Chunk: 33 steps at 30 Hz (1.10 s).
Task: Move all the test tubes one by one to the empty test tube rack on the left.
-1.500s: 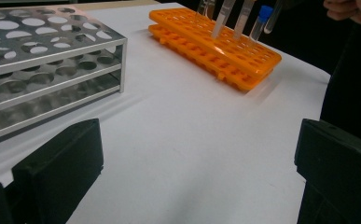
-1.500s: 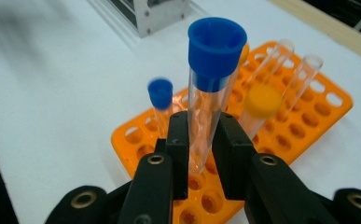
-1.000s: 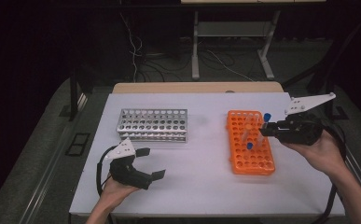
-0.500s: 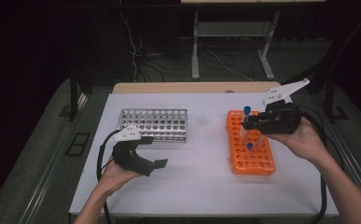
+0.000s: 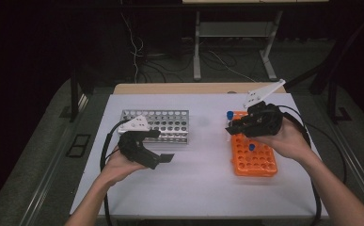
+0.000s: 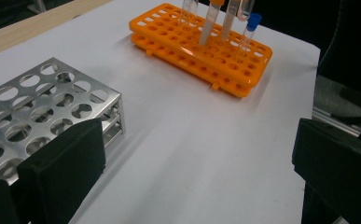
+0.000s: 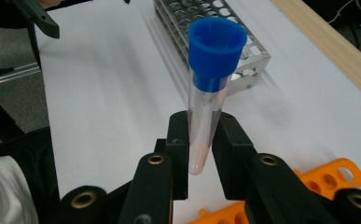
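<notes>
My right gripper is shut on a clear tube with a blue cap, held upright. From above, that gripper hangs over the far left corner of the orange rack with the tube lifted free of it. Another blue-capped tube stands in the orange rack, among several tubes. My left gripper is open and holds nothing, just in front of the metal rack. In the left gripper view its jaws stand wide apart over bare white table, with the metal rack at the left.
Both racks rest on a white tabletop with a wooden strip along its far edge. Cables trail from both grippers. A dark floor and a table frame lie beyond. In the right gripper view the metal rack is ahead.
My right gripper has carried the blue-capped tube leftward, from the orange rack's right side to over its far left corner. My left gripper has risen and moved toward the metal rack.
</notes>
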Tool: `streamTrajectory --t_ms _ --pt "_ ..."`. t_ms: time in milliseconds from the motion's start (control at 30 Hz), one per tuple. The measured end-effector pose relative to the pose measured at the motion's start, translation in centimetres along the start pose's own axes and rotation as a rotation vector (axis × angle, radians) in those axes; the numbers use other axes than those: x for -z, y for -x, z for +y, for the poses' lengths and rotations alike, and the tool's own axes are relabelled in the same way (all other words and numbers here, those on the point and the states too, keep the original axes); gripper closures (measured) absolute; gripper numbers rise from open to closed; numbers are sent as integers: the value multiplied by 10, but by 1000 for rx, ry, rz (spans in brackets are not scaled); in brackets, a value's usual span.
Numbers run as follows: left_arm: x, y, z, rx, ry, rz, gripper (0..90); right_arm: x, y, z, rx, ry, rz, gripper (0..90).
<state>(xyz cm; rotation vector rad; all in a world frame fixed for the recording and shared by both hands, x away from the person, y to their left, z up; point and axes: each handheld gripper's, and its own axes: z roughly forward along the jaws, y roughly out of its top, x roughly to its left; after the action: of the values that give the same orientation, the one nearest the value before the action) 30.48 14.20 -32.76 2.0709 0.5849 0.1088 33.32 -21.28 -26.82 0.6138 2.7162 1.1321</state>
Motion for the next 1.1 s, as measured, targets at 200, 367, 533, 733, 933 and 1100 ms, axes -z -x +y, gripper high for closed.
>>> streamTrajectory --t_ms 200,367,533,733,933,1100 --pt "-4 -1 13 -25 -38 -10 18 -15 -5 7 14 -18 34 762" --pt "-7 -3 24 -43 -62 -23 31 -29 -8 11 28 -25 60 762" --pt "-9 -4 38 -67 -90 -35 58 -41 -11 13 38 -32 82 762" --pt "-16 -3 58 -118 -137 -62 138 -57 -15 16 52 -46 105 762" --pt "-26 -7 76 -156 -184 -94 217 -67 -16 19 59 -44 116 762" --pt "-36 -12 88 -182 -214 -128 315 -76 -14 21 57 -47 127 762"
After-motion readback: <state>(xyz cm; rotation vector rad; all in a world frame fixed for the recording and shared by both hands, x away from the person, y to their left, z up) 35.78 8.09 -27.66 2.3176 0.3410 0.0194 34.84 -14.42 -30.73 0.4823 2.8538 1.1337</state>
